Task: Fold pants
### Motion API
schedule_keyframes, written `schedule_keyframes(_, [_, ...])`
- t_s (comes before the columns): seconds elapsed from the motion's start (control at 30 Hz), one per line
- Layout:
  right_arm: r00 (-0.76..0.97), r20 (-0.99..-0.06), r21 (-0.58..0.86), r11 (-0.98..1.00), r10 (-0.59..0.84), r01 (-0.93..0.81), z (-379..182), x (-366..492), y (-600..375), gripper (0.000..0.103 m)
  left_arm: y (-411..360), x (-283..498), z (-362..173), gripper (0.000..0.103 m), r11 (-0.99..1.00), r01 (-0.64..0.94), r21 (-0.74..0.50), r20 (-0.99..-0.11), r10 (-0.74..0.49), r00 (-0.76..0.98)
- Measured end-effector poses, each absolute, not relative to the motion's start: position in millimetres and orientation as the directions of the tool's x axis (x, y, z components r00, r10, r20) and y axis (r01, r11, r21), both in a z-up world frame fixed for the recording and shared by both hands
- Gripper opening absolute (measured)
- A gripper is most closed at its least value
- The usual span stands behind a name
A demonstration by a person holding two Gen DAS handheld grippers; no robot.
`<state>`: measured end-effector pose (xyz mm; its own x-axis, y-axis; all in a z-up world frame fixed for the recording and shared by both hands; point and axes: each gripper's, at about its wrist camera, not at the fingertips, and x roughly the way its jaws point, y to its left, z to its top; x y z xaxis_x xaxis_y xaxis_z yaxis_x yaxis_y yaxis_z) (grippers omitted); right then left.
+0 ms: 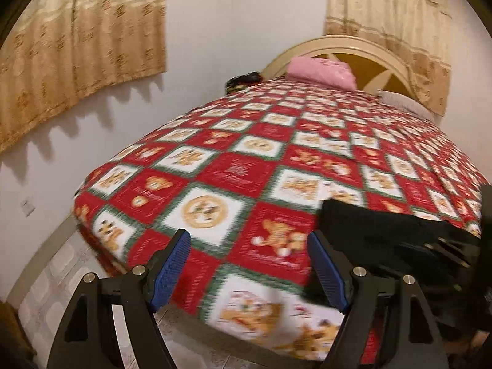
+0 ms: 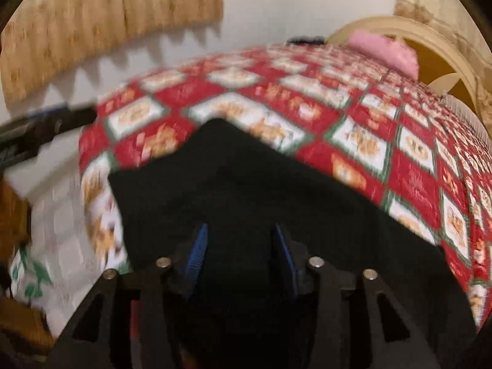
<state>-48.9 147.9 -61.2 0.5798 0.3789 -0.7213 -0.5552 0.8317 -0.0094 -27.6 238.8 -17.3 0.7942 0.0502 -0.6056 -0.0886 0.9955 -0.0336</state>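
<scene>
A bed [image 1: 215, 141] filled most of both views, and it was covered by a red, white and green patchwork bedspread [image 1: 255, 166] with orange figures. Behind it stood a cream arched headboard [image 1: 347, 46], and beige patterned curtains [image 1: 77, 40] hung on the white wall. The black pants [image 2: 246, 184] lay on the near part of the bedspread, spread flat (both views were blurred, so seams could not be seen). In the left wrist view the pants [image 1: 384, 224] appeared at the right side, just beside the right finger. A pink pillow [image 1: 319, 72] rested near the headboard.

The left gripper [image 1: 249, 246] hovered over the corner of the bed with its 2 blue pads [image 1: 172, 270] wide apart and holding nothing. The right gripper [image 2: 240, 240] was above the pants, its pads [image 2: 198, 255] parted with a clear gap; whether cloth was between them I could not tell.
</scene>
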Motion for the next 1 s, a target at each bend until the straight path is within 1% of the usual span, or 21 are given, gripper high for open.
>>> schedule_keyframes(0.03, [0.567, -0.729, 0.013, 0.836, 0.383, -0.548, -60, -44, 147, 0.051, 231, -26, -17, 0.079, 0.997, -0.064, -0.033, -0.606, 0.031, 0.795])
schedule_keyframes(0.1, [0.535, -0.712, 0.138, 0.838, 0.454, -0.528, -45, -40, 132, 0.051, 217, -18, -17, 0.079, 0.999, -0.017, -0.040, -0.615, -0.012, 0.788])
schedule_keyframes(0.13, [0.538, -0.669, 0.218, 0.828, 0.513, -0.517, -32, -43, 115, 0.051, 207, -13, -19, 0.079, 0.999, 0.014, -0.046, -0.621, -0.040, 0.783])
schedule_keyframes(0.17, [0.558, -0.630, 0.262, 0.824, 0.540, -0.502, -20, -46, 99, 0.051, 200, -10, -20, 0.079, 0.998, 0.033, -0.048, -0.625, -0.056, 0.779])
schedule_keyframes(0.23, [0.647, -0.560, 0.280, 0.853, 0.518, -0.440, 6, -57, 61, 0.054, 178, -1, -22, 0.079, 0.996, 0.076, -0.045, -0.626, -0.088, 0.775])
schedule_keyframes(0.27, [0.704, -0.529, 0.270, 0.881, 0.473, -0.389, 17, -63, 37, 0.056, 169, 2, -23, 0.079, 0.995, 0.089, -0.046, -0.625, -0.098, 0.775])
schedule_keyframes(0.33, [0.807, -0.478, 0.259, 0.933, 0.347, -0.248, 34, -74, -15, 0.063, 152, 10, -28, 0.079, 0.992, 0.112, -0.054, -0.629, -0.121, 0.768])
schedule_keyframes(0.4, [0.884, -0.439, 0.261, 0.964, 0.162, -0.047, 47, -83, -81, 0.068, 137, 22, -39, 0.079, 0.990, 0.125, -0.069, -0.660, -0.140, 0.738])
schedule_keyframes(0.47, [0.906, -0.421, 0.255, 0.951, -0.052, 0.173, 56, -92, -146, 0.082, 130, 30, -50, 0.079, 0.987, 0.133, -0.093, -0.690, -0.161, 0.706])
schedule_keyframes(0.5, [0.889, -0.435, 0.251, 0.929, -0.143, 0.273, 59, -93, -181, 0.096, 126, 34, -56, 0.079, 0.987, 0.129, -0.099, -0.709, -0.161, 0.687])
schedule_keyframes(0.53, [0.869, -0.454, 0.252, 0.907, -0.196, 0.337, 62, -92, -206, 0.098, 123, 36, -59, 0.079, 0.990, 0.119, -0.080, -0.712, -0.140, 0.688])
schedule_keyframes(0.6, [0.806, -0.514, 0.247, 0.849, -0.294, 0.467, 69, -87, -262, 0.098, 115, 34, -60, 0.079, 0.993, 0.115, -0.013, -0.708, -0.090, 0.701])
schedule_keyframes(0.63, [0.746, -0.560, 0.207, 0.811, -0.361, 0.548, 71, -81, -288, 0.098, 112, 34, -61, 0.079, 0.994, 0.113, 0.007, -0.710, -0.075, 0.701])
schedule_keyframes(0.7, [0.644, -0.640, 0.119, 0.774, -0.418, 0.621, 67, -64, -316, 0.098, 110, 32, -63, 0.079, 0.994, 0.107, 0.034, -0.703, -0.053, 0.709])
schedule_keyframes(0.73, [0.587, -0.688, 0.067, 0.768, -0.427, 0.637, 59, -50, -329, 0.094, 109, 29, -64, 0.079, 0.994, 0.104, 0.047, -0.698, -0.042, 0.715])
schedule_keyframes(0.8, [0.529, -0.732, 0.017, 0.766, -0.428, 0.643, 42, -38, -340, 0.087, 107, 25, -66, 0.080, 0.993, 0.100, 0.063, -0.686, -0.030, 0.727])
schedule_keyframes(0.87, [0.452, -0.785, -0.042, 0.764, -0.423, 0.644, 17, -28, -347, 0.084, 107, 23, -67, 0.081, 0.993, 0.099, 0.067, -0.672, -0.029, 0.740])
schedule_keyframes(0.9, [0.416, -0.808, -0.058, 0.760, -0.417, 0.648, 4, -19, -350, 0.081, 107, 23, -68, 0.082, 0.993, 0.100, 0.068, -0.668, -0.029, 0.744])
schedule_keyframes(0.93, [0.385, -0.822, -0.081, 0.754, -0.421, 0.652, -7, -14, -351, 0.081, 107, 24, -68, 0.083, 0.992, 0.101, 0.070, -0.669, -0.028, 0.743])
schedule_keyframes(0.97, [0.373, -0.814, -0.117, 0.754, -0.446, 0.646, -11, -12, -350, 0.081, 107, 26, -68, 0.083, 0.992, 0.101, 0.069, -0.671, -0.029, 0.741])
schedule_keyframes(1.0, [0.368, -0.806, -0.145, 0.758, -0.463, 0.636, -12, -12, -348, 0.074, 108, 27, -68, 0.083, 0.993, 0.101, 0.064, -0.674, -0.031, 0.738])
